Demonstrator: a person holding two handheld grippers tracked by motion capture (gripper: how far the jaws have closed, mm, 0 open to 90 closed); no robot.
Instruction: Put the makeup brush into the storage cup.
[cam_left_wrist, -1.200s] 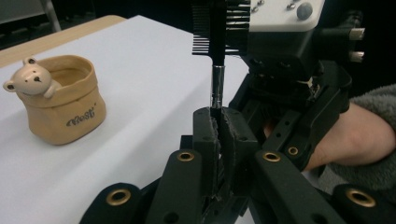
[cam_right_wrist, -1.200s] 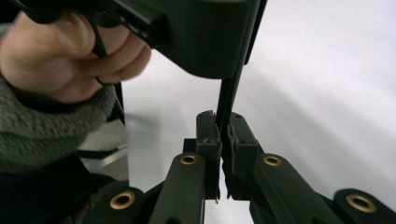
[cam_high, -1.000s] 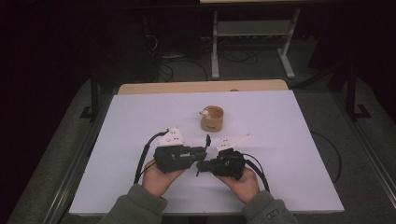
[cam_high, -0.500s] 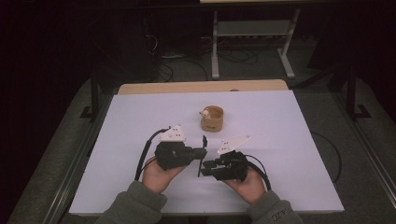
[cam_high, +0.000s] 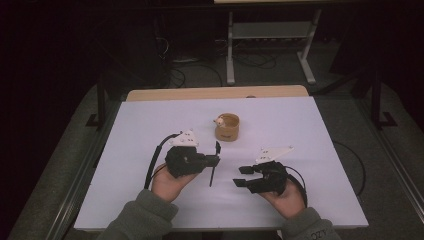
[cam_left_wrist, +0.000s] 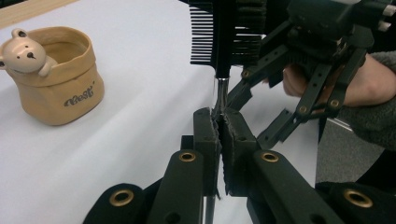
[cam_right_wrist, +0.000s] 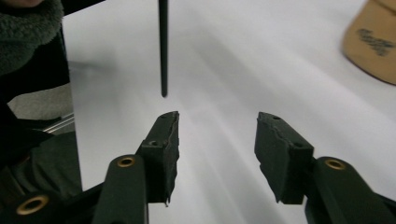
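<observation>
A black comb-and-brush tool (cam_left_wrist: 223, 32) on a thin metal stem stands upright between the jaws of my left gripper (cam_left_wrist: 218, 122), which is shut on the stem. In the high view the left gripper (cam_high: 216, 160) holds the tool (cam_high: 213, 176) near the table's middle. My right gripper (cam_high: 240, 176) is open a short way to its right, jaws pointing left. In the right gripper view the gripper (cam_right_wrist: 217, 135) holds nothing, and the stem's tip (cam_right_wrist: 162, 56) hangs just beyond its left jaw. The open right gripper (cam_left_wrist: 303, 79) also shows behind the tool in the left gripper view.
A tan pot with a small bear figure on its rim (cam_high: 227, 127) stands behind the grippers, also seen as the pot (cam_left_wrist: 51, 74) and its edge (cam_right_wrist: 373, 42). The white table top (cam_high: 145, 125) has a wooden strip at the far edge. Beyond it are a metal stand and cables.
The right gripper has opened and drawn back to the right, away from the tool. The left gripper keeps hold of the stem and has barely moved.
</observation>
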